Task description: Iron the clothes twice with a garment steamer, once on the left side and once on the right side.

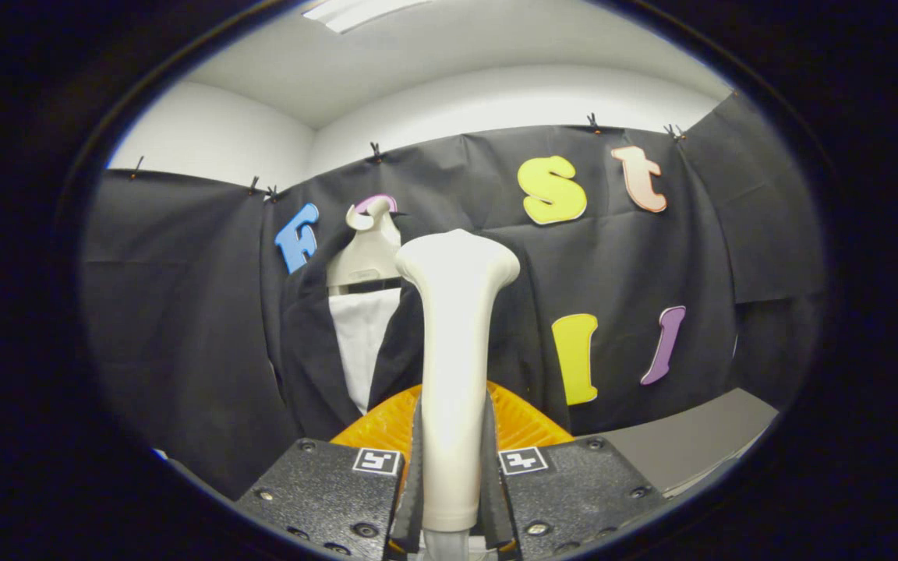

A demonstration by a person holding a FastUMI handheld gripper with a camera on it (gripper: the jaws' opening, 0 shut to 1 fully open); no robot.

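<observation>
Cream plastic garment steamer [455, 343] upright, clenched between the jaws of the gripper [453, 475] | dark hanging jacket with white shirt [355, 343] just beyond, left of steamer head | sweep goes forward-left.

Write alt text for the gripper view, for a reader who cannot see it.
The gripper is shut on the handle of a white garment steamer, whose head points up. Beyond it, a dark jacket over a white shirt hangs on a pale hanger against black cloth.
</observation>
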